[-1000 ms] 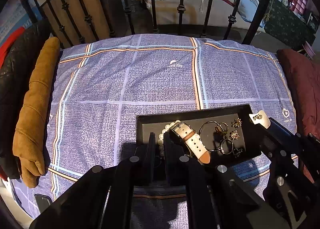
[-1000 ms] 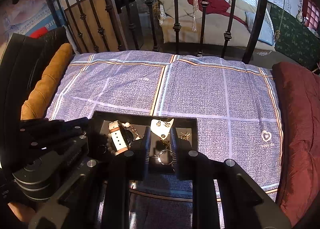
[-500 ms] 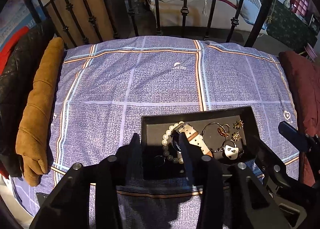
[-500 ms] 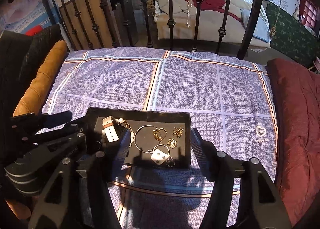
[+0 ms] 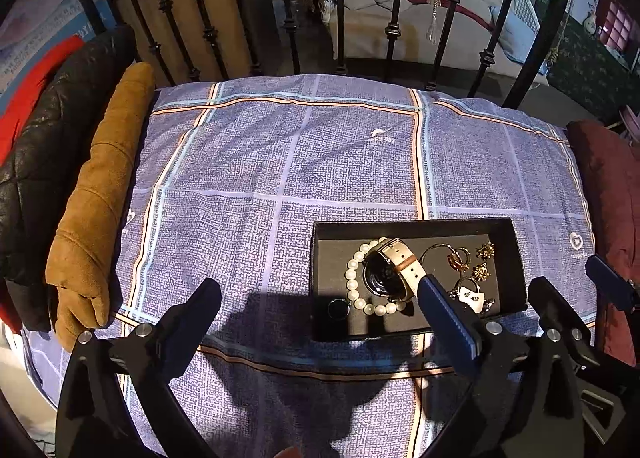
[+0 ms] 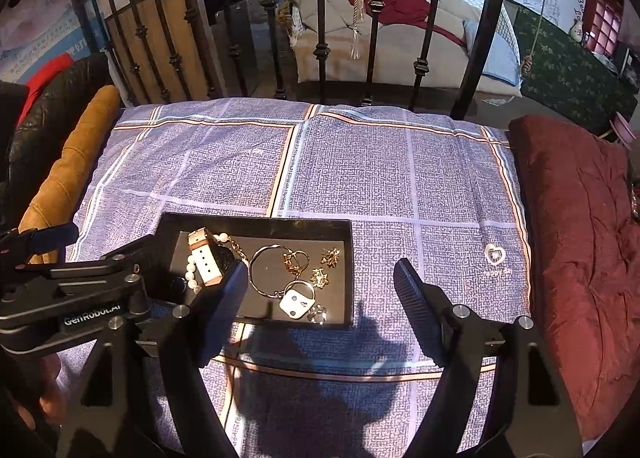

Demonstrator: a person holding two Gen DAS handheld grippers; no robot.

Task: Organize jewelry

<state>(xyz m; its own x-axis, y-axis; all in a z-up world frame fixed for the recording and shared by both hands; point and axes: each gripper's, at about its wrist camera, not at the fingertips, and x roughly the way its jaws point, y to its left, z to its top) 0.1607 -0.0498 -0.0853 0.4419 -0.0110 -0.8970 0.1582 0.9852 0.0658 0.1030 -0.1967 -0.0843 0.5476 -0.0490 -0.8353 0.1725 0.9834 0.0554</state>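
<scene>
A black tray (image 5: pixel 412 227) (image 6: pixel 256 223) lies on the blue checked bedspread (image 5: pixel 280 161). In it are a watch with a white strap (image 5: pixel 394 270) (image 6: pixel 204 258), a pearl bracelet (image 5: pixel 354 282), a thin hoop (image 6: pixel 264 270), gold earrings (image 5: pixel 482 260) (image 6: pixel 326 266) and a white earring card (image 5: pixel 470 295) (image 6: pixel 295 302). My left gripper (image 5: pixel 320 312) is wide open and empty, held back above the tray's near left. My right gripper (image 6: pixel 320 286) is wide open and empty above the tray's near right edge.
A tan jacket sleeve (image 5: pixel 96 197) and black quilted jacket (image 5: pixel 44 125) lie along the left of the bed. A dark red cushion (image 6: pixel 580 238) lies on the right. A black iron bed rail (image 5: pixel 340 5) stands behind.
My right gripper, shut on the white earring card a second ago, opened and left it in the tray. My left gripper also opened. Both drew back from the tray.
</scene>
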